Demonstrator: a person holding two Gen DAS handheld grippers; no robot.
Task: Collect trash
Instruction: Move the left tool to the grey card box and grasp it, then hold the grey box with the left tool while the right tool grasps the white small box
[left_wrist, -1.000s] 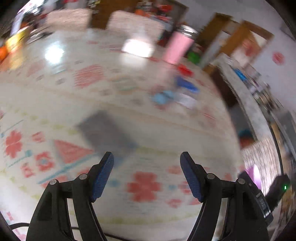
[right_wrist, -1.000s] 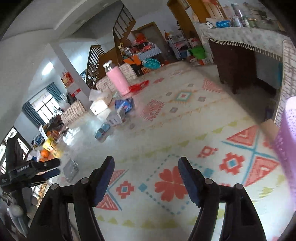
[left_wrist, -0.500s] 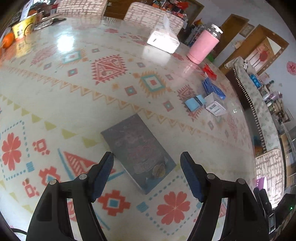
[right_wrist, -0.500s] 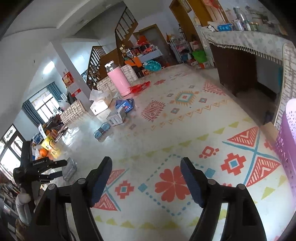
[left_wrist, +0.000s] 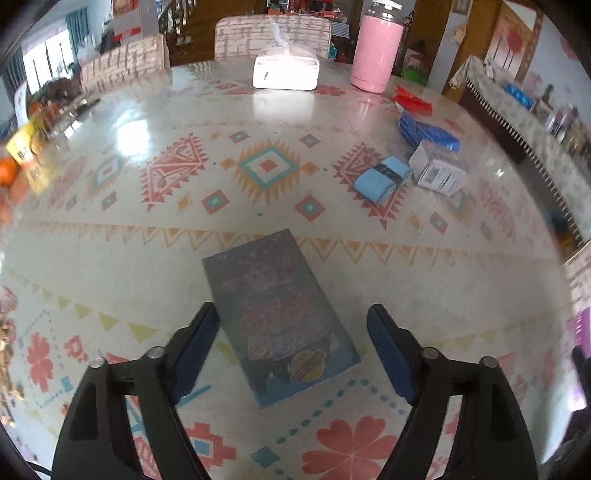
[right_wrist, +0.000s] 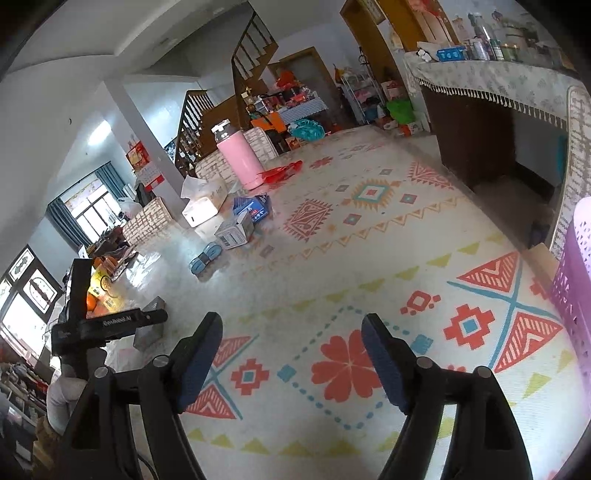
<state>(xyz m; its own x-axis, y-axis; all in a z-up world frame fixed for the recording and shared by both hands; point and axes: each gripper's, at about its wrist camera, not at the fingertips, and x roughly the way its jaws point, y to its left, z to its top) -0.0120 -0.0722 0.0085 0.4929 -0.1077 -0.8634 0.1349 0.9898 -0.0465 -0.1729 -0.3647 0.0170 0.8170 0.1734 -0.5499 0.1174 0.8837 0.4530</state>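
The left gripper (left_wrist: 291, 350) hovers low over the table (left_wrist: 110, 251), its blue-padded fingers (left_wrist: 388, 350) spread wide and empty, with the near end of a flat grey-blue box (left_wrist: 277, 306) lying between them on the patterned cloth, turned a little askew to the finger line. This looks like the approach to a first pick. To do it well, the wrist would likely need to turn so the pads meet the box's two long edges squarely, then come down until the tips reach the cloth before closing, since so thin and flat a carton gives little side to grip and could skid or tip. Its lid shows faded roses and a yellow-orange sticker; no words on it are legible. The right gripper (right_wrist: 291, 358) is likewise spread and empty, over bare cloth, with a purple perforated basket (right_wrist: 576, 295), probably the bin, at the right edge. Farther off lie a light blue roll (left_wrist: 382, 177), a small white carton (left_wrist: 437, 171) with a barcode label, a blue packet (left_wrist: 424, 133) with unreadable print, a red wrapper (left_wrist: 412, 99), then a white tissue pack (left_wrist: 286, 68) and a pink flask (left_wrist: 376, 51).
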